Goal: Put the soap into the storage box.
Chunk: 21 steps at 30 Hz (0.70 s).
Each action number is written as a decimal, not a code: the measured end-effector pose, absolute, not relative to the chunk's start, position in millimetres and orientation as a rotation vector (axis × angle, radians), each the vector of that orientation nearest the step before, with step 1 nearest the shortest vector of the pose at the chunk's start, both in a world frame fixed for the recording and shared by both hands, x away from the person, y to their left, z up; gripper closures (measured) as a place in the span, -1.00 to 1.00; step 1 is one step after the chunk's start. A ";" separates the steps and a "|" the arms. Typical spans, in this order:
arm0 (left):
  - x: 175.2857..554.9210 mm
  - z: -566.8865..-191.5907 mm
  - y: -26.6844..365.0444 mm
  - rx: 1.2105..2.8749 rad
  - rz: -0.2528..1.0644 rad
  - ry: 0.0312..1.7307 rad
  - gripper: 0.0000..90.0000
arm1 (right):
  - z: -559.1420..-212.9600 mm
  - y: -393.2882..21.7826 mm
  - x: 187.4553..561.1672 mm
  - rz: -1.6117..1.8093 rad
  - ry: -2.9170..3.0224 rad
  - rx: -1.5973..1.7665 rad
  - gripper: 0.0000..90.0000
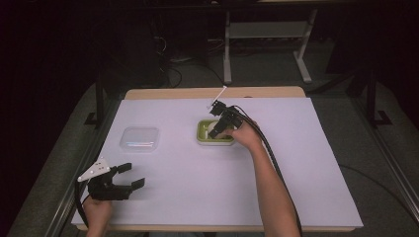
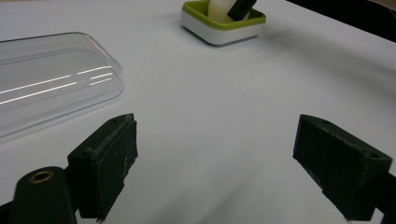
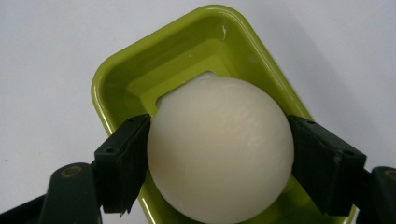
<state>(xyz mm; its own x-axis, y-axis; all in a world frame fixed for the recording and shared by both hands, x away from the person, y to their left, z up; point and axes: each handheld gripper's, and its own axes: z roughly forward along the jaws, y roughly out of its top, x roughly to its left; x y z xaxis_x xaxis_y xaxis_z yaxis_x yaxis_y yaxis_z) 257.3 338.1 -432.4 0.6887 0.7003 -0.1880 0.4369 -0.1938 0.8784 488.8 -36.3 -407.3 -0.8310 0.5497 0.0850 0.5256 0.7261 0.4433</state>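
A round white soap ball (image 3: pixel 220 149) sits in a green and white dish (image 3: pixel 116 79) near the middle of the table. My right gripper (image 3: pixel 218 163) is shut on the white ball, its jaws pressing both sides. From above, the right gripper (image 1: pixel 221 124) points down into the dish (image 1: pixel 203 139). My left gripper (image 1: pixel 132 176) rests open near the table's front left edge, with nothing between its jaws. Far ahead of the left gripper (image 2: pixel 215 163) stand the dish (image 2: pixel 219 32) and ball (image 2: pixel 218 9).
A clear plastic lid (image 1: pixel 140 138) lies flat on the white table cover (image 1: pixel 296 163), left of the dish; it also lies close at the left of the left gripper view (image 2: pixel 51 79). Desk legs (image 1: pixel 227 49) and cables stand beyond the far edge.
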 end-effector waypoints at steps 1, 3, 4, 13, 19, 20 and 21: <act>257.2 -432.4 337.9 1.830 0.307 0.898 -0.71 | -407.2 -36.4 488.8 0.713 2.868 0.892 -0.48; 257.1 -432.4 337.8 1.830 0.307 0.898 -0.71 | -405.1 -37.5 488.4 0.731 2.851 0.902 -0.48; 257.1 -432.4 337.8 1.830 0.307 0.898 -0.71 | -405.1 -37.5 488.4 0.731 2.851 0.902 -0.48; 257.4 -432.4 337.2 1.831 0.308 0.896 -0.71 | -388.5 -47.6 483.8 0.829 2.817 0.903 -0.40; 257.5 -432.3 336.4 1.839 0.309 0.891 -0.71 | -384.1 -57.1 477.1 0.841 2.827 0.917 -0.41; 257.7 -432.3 336.5 1.842 0.310 0.890 -0.71 | -382.7 -58.8 475.6 0.851 2.824 0.913 -0.40; 258.0 -432.3 337.0 1.850 0.314 0.887 -0.71 | -382.7 -58.8 475.6 0.851 2.824 0.913 -0.40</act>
<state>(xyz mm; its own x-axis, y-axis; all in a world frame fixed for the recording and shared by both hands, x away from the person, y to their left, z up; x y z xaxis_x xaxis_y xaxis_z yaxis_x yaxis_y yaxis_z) 258.0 337.0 -432.3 0.6951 0.6975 -0.1743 0.4327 -0.2122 0.8762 475.6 -58.8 -382.7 -0.8236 0.5557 0.1132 0.5258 0.6734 0.5197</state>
